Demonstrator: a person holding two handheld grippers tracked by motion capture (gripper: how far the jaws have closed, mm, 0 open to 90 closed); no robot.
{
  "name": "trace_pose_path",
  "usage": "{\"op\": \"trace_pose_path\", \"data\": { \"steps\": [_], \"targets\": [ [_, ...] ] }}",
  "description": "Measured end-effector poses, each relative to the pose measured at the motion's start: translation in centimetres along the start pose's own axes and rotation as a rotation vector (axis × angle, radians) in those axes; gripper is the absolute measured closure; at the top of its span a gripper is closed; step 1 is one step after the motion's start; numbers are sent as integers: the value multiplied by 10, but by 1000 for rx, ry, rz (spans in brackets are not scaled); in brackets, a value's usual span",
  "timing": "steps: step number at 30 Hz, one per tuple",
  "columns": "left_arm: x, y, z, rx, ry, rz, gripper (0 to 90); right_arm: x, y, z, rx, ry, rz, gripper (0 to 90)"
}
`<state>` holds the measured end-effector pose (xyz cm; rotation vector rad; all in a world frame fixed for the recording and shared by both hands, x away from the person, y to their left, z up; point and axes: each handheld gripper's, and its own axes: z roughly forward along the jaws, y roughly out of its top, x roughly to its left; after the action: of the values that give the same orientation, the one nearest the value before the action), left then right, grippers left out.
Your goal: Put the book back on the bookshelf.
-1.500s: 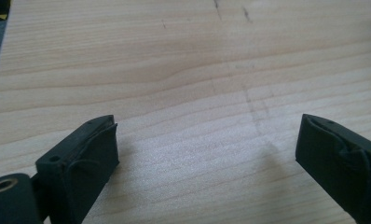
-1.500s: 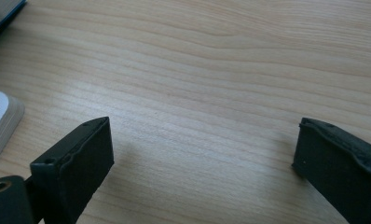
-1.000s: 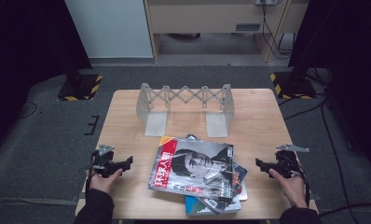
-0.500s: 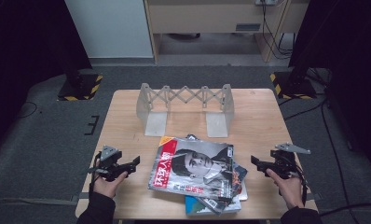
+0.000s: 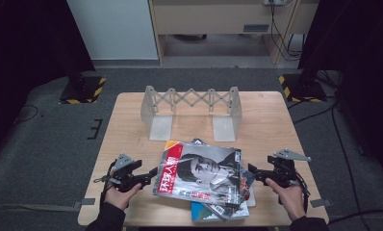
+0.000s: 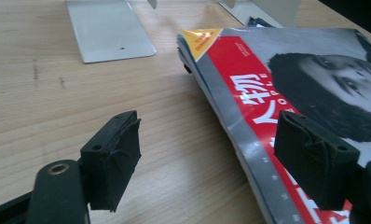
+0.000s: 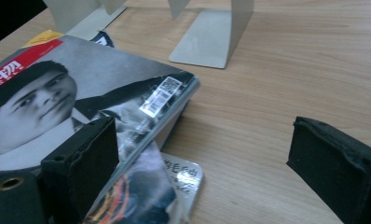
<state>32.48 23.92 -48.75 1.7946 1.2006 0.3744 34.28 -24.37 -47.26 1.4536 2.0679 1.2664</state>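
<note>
A loose stack of magazines (image 5: pixel 204 179) lies on the near half of the wooden table (image 5: pixel 276 125). Its top one has a red spine band and a black-and-white portrait cover (image 6: pixel 277 74) (image 7: pixel 72 88). My left gripper (image 5: pixel 148 174) (image 6: pixel 221 158) stands open at the stack's left edge, one jaw over the red band and the other over bare wood. At the stack's right edge my right gripper (image 5: pixel 254 173) (image 7: pixel 211 172) is open too, its left jaw over the cover's corner. Neither holds anything.
A grey expandable bookend rack (image 5: pixel 192 109) with two flat base plates (image 6: pixel 110 29) (image 7: pixel 207 42) stands at the far middle of the table. Lower magazines (image 5: pixel 218 211) stick out toward the near edge. Dark floor, cables and striped stand bases surround the table.
Both grippers have moved inward toward the stack, the left one rightward to its left edge and the right one leftward to its right edge. The magazines have not moved.
</note>
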Motion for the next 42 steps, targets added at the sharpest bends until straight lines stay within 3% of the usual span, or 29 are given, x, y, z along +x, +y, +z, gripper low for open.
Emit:
{"op": "trace_pose_path", "data": {
  "steps": [7, 12, 18, 28, 35, 41, 42],
  "targets": [
    [-10, -5, 5, 41, -73, -30, 245, 20, -1, 6, 4, 61, -29, 82],
    [-15, -7, 9, 67, -94, -17, 269, 35, -4, 12, 18, 101, -43, 83],
    [-16, -11, 13, 102, -125, -30, 281, 48, -8, 20, 48, 139, -69, 91],
    [-19, -15, 21, 131, -200, -64, 278, 57, -15, 30, 83, 177, -85, 97],
    [-19, -17, 24, 134, -232, -73, 255, 60, -17, 32, 73, 177, -104, 88],
    [-16, -19, 29, 130, -277, -85, 224, 60, -18, 32, 69, 176, -102, 86],
    [-15, -20, 32, 135, -304, -106, 217, 60, -18, 32, 68, 175, -102, 86]
  ]
}}
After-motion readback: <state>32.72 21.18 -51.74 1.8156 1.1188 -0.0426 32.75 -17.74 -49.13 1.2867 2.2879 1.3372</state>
